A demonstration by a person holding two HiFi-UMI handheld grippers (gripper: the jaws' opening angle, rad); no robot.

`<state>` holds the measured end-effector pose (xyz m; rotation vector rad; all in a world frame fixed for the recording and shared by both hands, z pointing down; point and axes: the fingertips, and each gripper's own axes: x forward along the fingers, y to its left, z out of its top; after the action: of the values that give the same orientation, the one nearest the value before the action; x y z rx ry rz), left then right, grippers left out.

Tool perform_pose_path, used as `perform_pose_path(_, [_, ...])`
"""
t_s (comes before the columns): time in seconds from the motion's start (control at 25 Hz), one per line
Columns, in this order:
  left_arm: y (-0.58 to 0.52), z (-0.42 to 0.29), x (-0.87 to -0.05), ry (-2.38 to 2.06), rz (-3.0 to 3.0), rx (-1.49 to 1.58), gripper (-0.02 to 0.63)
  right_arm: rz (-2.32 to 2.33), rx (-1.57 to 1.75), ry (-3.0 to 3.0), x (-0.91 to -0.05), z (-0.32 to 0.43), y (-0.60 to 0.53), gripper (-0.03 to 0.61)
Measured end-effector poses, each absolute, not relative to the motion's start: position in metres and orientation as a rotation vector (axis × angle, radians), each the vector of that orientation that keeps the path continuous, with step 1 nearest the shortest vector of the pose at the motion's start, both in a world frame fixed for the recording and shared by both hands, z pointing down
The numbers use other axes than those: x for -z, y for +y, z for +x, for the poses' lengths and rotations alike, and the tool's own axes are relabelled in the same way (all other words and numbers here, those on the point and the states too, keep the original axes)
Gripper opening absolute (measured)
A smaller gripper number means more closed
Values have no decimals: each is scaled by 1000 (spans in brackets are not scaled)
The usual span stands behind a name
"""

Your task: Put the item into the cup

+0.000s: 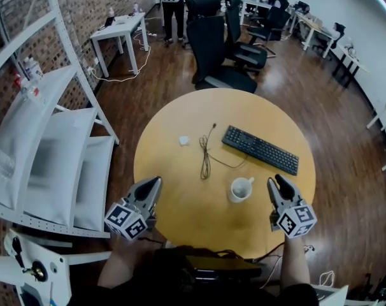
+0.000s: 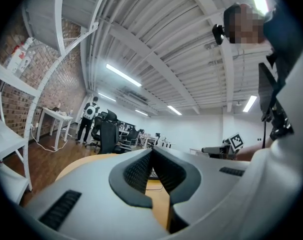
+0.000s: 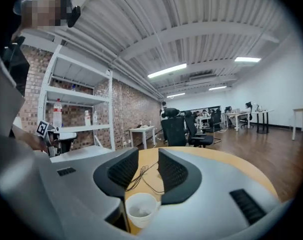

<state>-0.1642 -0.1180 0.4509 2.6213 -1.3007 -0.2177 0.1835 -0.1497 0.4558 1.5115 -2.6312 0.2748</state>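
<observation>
Now both claws hover over the bench's [image 1: 174,171] near edge: left claw [image 1: 155,182] pinched closed, empty; right claw [image 1: 277,181] slightly parted, empty, beside the cup [image 1: 241,189]. Small white item [image 1: 184,141] lies beyond, near the cable [image 1: 205,155]. Probably light and soft; pinch gently across its middle.

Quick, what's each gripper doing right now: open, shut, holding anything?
Left gripper: shut, nothing in it.
Right gripper: open, empty; the cup stands close by, not gripped.
</observation>
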Motion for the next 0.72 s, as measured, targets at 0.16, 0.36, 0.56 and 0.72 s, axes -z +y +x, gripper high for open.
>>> perform_pose_path(0.16, [-130,-151,-448,-1262,2647,223,-6,1768,-244,-2633,-432,228,-127,57])
perform_pose_path(0.36, [-140,-131,-446,-1195,2698,200,-6,2023,-258,-2601,-426,275,-91,9])
perform_pose_path(0.56, [-155,-120,-431,-1146,2788,179,-6,2100,-225,-2525,-422,300,-77,9])
perform_pose_path(0.72, [-162,-119,-429,-1166,2766,214,-6,2100,-215,-2515,-421,307,-75,9])
